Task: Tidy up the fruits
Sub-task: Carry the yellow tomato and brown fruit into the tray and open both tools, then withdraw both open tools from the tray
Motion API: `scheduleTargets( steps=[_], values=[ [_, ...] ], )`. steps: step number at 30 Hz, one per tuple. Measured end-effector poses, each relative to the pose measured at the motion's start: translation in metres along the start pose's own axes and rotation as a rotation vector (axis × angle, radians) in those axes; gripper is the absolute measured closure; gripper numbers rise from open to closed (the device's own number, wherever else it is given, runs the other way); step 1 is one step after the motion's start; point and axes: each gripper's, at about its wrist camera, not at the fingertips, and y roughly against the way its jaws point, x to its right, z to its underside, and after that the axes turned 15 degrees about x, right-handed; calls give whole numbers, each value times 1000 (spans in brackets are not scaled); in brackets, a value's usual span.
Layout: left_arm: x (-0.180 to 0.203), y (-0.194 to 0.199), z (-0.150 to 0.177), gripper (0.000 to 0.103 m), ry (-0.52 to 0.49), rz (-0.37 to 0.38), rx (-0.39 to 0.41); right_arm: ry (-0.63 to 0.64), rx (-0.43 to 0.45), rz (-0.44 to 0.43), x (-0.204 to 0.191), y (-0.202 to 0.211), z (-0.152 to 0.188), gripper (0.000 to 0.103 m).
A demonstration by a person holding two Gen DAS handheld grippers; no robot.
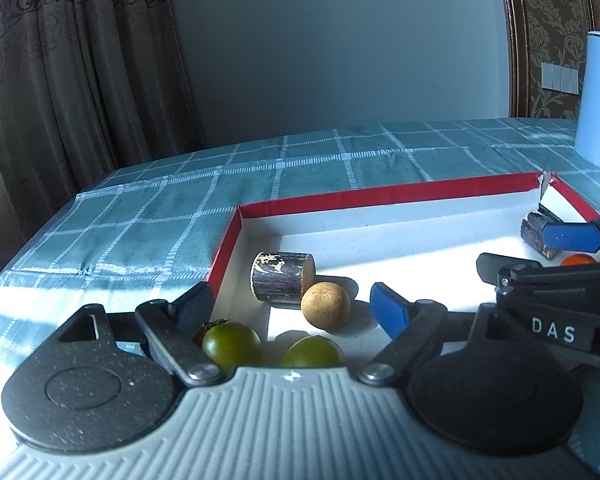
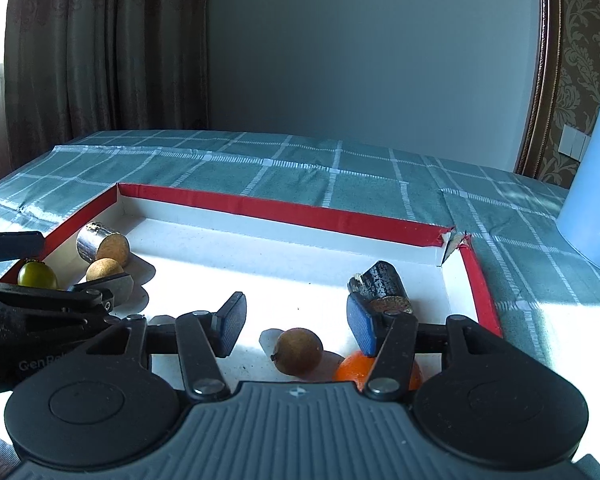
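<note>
Hovering over the red-rimmed tray (image 1: 380,194), both grippers have jaws apart and grip nothing: left gripper (image 1: 290,306) stands wide around a tan ball fruit (image 1: 326,305), two green tomatoes (image 1: 231,345) just under its near edge beside a cane piece (image 1: 282,282); right gripper (image 2: 296,326) is half-wide over a brown fruit (image 2: 298,351), an orange (image 2: 354,367) touching its right finger, dark cane (image 2: 382,282) beyond. Looks like a release step, fruits grouped left and right in the tray. Next move likely calls for lifting both clear without nudging the round fruits, which would roll easily.
</note>
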Motion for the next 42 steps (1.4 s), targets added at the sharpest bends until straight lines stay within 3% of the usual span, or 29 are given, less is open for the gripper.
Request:
scheduleTargets(
  steps=[3, 18, 22, 28, 35, 39, 42],
  values=[
    [1, 2, 0, 13, -7, -15, 11, -35, 31, 8, 5, 8, -1, 33],
    [-1, 17, 2, 5, -33, -8, 53, -58, 60, -2, 8, 26, 4, 32],
    [-5, 28, 4, 4, -15, 34, 58, -61, 71, -9, 9, 39, 7, 30],
    [-14, 36, 11, 4, 42, 133, -6, -87, 77, -18, 11, 50, 11, 29],
    [-19, 62, 17, 0, 54, 116, 43, -123, 80, -38, 16, 72, 19, 29],
    [-31, 81, 19, 0, 131, 196, 53, -152, 105, -21, 21, 86, 22, 29],
    [-30, 101, 23, 0, 144, 264, 79, -184, 122, 8, 28, 89, 21, 22]
  ],
)
